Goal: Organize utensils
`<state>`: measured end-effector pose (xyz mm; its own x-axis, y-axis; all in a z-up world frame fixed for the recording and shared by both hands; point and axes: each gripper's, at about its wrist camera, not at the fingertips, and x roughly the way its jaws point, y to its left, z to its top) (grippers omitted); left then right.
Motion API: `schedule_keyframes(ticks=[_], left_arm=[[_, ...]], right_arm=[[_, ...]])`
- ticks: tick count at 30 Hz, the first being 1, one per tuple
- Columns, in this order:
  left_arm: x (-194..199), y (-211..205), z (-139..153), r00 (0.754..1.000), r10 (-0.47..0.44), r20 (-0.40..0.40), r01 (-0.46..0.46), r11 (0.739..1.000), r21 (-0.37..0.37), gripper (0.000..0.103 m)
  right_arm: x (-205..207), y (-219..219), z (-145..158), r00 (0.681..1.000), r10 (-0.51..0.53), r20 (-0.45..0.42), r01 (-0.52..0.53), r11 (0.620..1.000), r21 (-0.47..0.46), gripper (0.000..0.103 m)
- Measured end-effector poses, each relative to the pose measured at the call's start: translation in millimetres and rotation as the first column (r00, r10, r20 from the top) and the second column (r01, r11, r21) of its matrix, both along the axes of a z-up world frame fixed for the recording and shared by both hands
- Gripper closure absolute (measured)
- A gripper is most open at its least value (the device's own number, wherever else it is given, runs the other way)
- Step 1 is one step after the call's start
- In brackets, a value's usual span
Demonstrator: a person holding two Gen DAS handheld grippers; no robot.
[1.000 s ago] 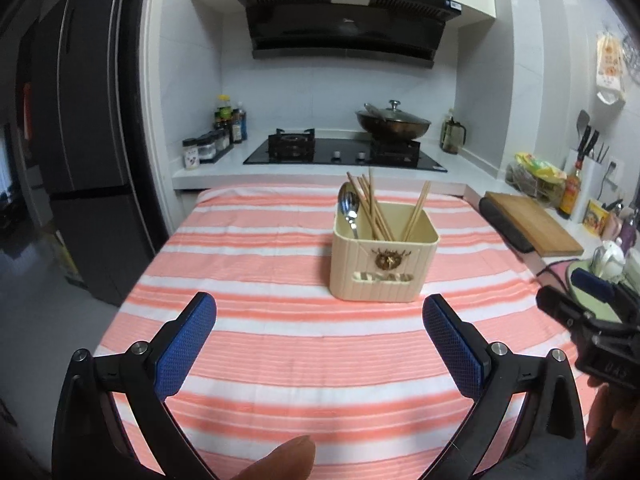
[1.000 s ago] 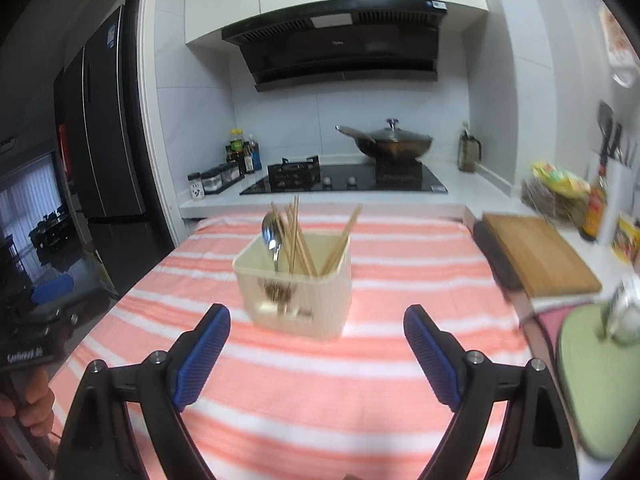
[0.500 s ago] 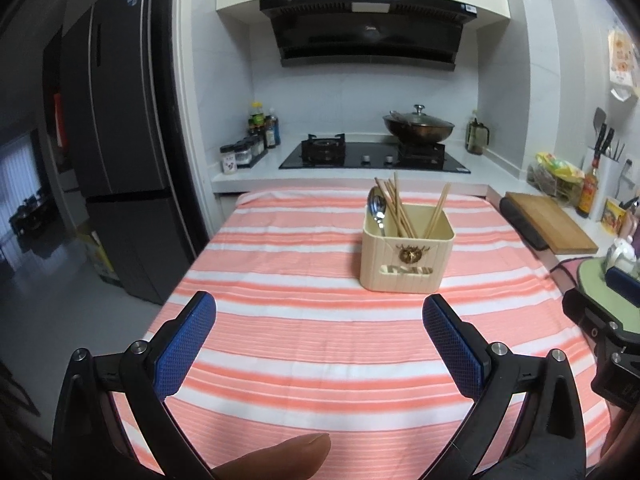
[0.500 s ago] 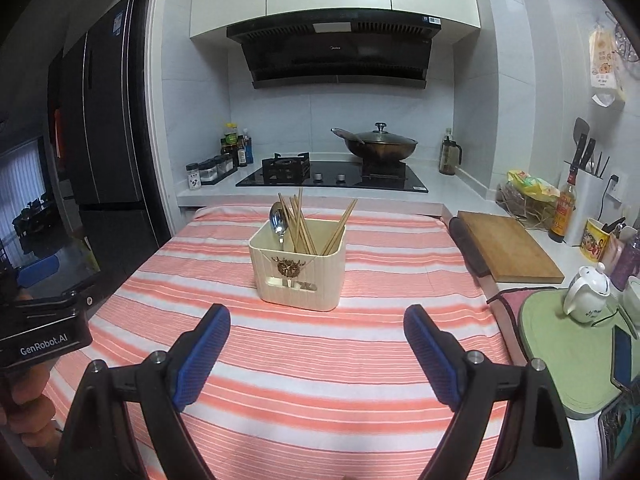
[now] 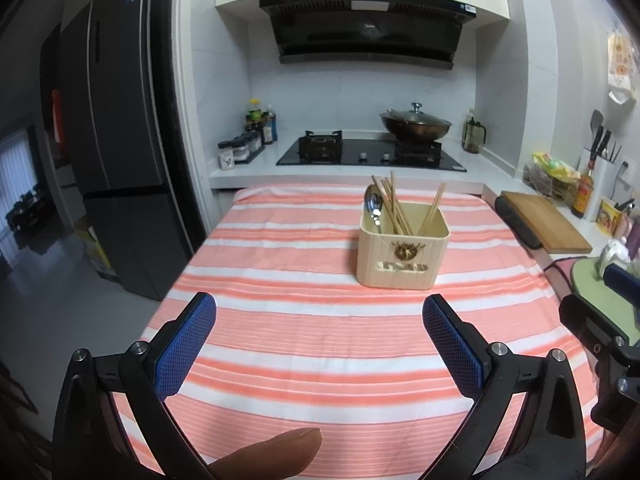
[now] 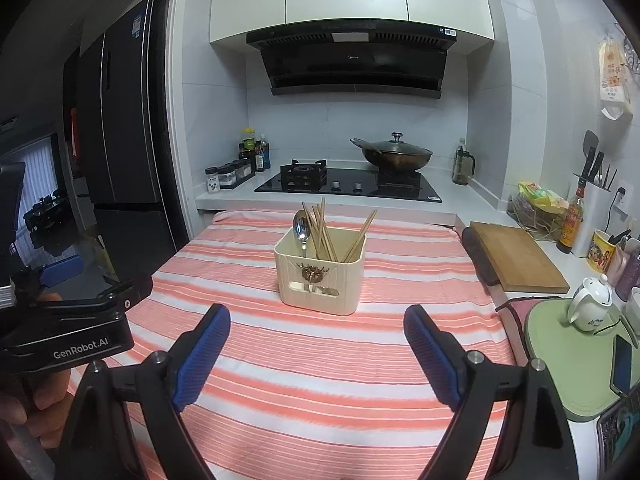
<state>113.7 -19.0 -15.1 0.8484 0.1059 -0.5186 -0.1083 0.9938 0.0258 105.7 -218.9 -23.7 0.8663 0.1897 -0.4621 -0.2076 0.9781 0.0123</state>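
Cream utensil holder [image 5: 403, 249] stands upright on striped tablecloth [image 5: 304, 332], wooden chopsticks [image 5: 394, 210] and steel spoon [image 5: 373, 207] leaning inside, likely already sorted. Left gripper [image 5: 319, 340] and right gripper [image 6: 317, 350] near holder's front, spread wide, grasping nothing.

The left gripper [image 5: 319, 332] has its blue fingers spread wide with nothing between them. The right gripper [image 6: 317, 342] is spread wide too and holds nothing. A fingertip [image 5: 280, 454] shows below the left one.
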Motion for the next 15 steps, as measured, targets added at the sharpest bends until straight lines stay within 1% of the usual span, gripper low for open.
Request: schedule_keyframes(ticks=[8,15], left_arm=[[-1.1,-1.4,0.7,1.000,0.009,0.002,-0.009,1.000,0.005,0.000],[-5.9,-5.4,6.4,1.000,0.007,0.014,-0.008,1.000,0.014,0.000]], right_arm=[[-0.6,3.7,-2.0,1.000,0.004,-0.014,-0.004,1.000,0.006,0.013],[-6.5,2.6,3.3,1.000,-0.008,-0.001,0.008,1.000,-0.002,0.013]])
